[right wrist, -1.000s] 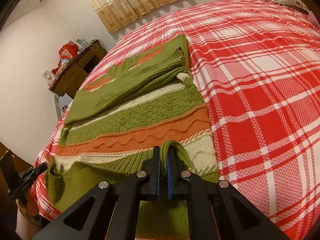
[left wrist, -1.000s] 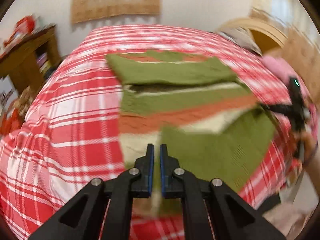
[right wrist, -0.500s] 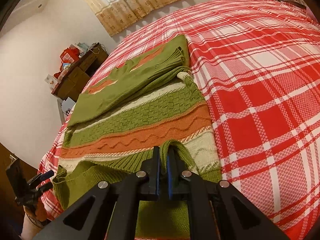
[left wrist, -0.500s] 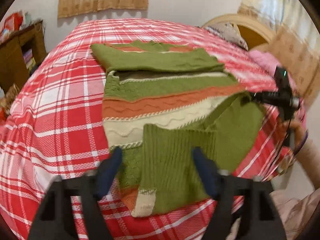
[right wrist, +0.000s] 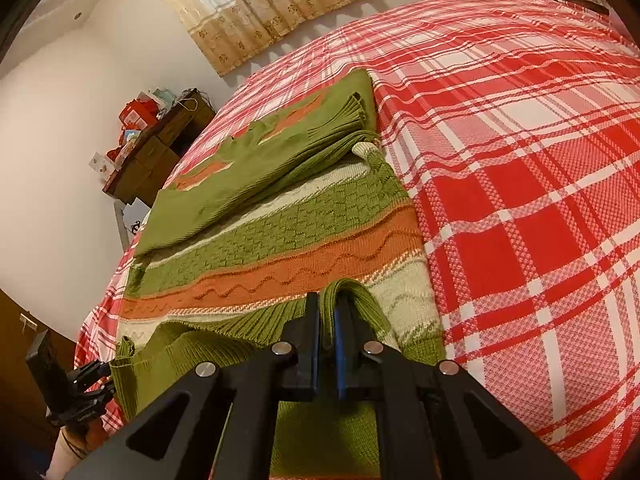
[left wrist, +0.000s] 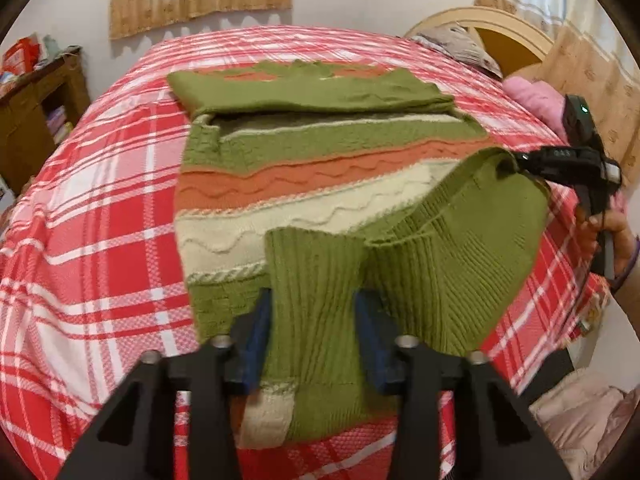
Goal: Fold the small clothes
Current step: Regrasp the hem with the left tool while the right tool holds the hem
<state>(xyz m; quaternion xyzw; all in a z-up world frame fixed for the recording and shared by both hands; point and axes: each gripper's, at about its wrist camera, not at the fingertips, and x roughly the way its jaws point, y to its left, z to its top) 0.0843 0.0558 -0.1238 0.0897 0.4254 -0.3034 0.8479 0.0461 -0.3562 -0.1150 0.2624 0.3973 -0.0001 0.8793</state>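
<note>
A green, orange and cream striped knit sweater [left wrist: 312, 168] lies on the red plaid bed [left wrist: 92, 208], its far part folded over. It also shows in the right wrist view [right wrist: 280, 236]. My left gripper [left wrist: 314, 312] is open, its blue pads either side of the ribbed green sleeve [left wrist: 316, 280], which lies flat. My right gripper [right wrist: 328, 312] is shut on the green ribbed hem [right wrist: 348, 292] and holds that corner lifted; it appears at the right of the left wrist view [left wrist: 516, 158].
A wooden cabinet [right wrist: 160, 148] with red boxes stands beyond the bed's left side. Curtains [right wrist: 256, 4] hang on the far wall. A headboard [left wrist: 496, 28] and pillows [left wrist: 532, 96] lie at the right. The plaid bedspread stretches wide to the sweater's right [right wrist: 540, 200].
My left gripper has opened and let go of the green sleeve, which now lies on the sweater. My right gripper has stayed shut on the hem, nearly still.
</note>
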